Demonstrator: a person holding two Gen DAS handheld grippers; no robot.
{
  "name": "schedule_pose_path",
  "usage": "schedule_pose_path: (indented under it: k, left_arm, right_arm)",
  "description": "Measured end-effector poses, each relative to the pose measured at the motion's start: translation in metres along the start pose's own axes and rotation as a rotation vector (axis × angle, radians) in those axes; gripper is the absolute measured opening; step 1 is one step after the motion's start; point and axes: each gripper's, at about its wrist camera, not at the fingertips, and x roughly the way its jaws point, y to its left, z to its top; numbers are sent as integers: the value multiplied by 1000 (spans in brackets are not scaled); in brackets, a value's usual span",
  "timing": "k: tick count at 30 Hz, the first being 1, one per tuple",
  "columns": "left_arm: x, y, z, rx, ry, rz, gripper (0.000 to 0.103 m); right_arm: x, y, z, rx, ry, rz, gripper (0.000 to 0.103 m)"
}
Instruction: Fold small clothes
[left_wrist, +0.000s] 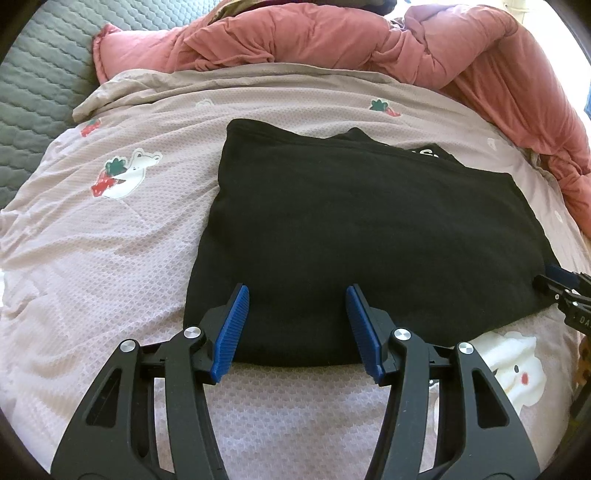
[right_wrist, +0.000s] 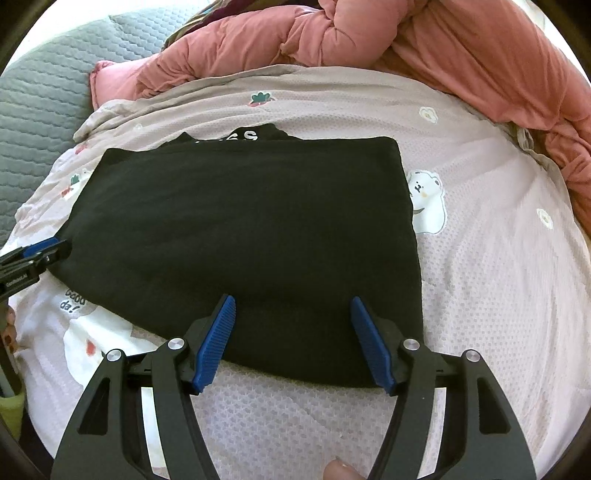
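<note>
1. Two grippers stand at the near hem of the black garment (left_wrist: 332, 229), which lies folded flat on the pink printed bedcover (left_wrist: 110, 258). The left gripper (left_wrist: 297, 325) is at the hem's left part and the right gripper (right_wrist: 293, 339) at its right part.
2. Both sets of jaws are apart, the right a little wider, with black cloth showing between the blue pads (left_wrist: 231, 332). Neither pair presses on the fabric, so nothing is held yet.
3. The step in hand looks like taking the near edge for another fold, away toward the far edge where white lettering (right_wrist: 243, 136) peeks out.
4. To do it well, each gripper should go down until the lower pad slides under the hem, taking every layer of the garment and none of the bedcover beneath.
5. Both should close at matching spots along the hem, so that the edge lifts level.
6. Soft bedding gives under pressure; pushing hard just ahead of the pads would likely bunch the cover into the grip.
7. The red quilt (left_wrist: 369, 40) lies well beyond both grippers and should not interfere.
</note>
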Motion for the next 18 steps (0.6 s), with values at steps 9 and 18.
schedule_pose_path:
  k: [9, 18]
  left_arm:
    - [-7, -2, -2, 2, -1, -7, 48]
    - [-12, -5, -5, 6, 4, -16, 49]
  right_arm:
    - [-6, -2, -1, 7, -11, 17, 67]
    - [-12, -6, -3, 27, -17, 28, 68]
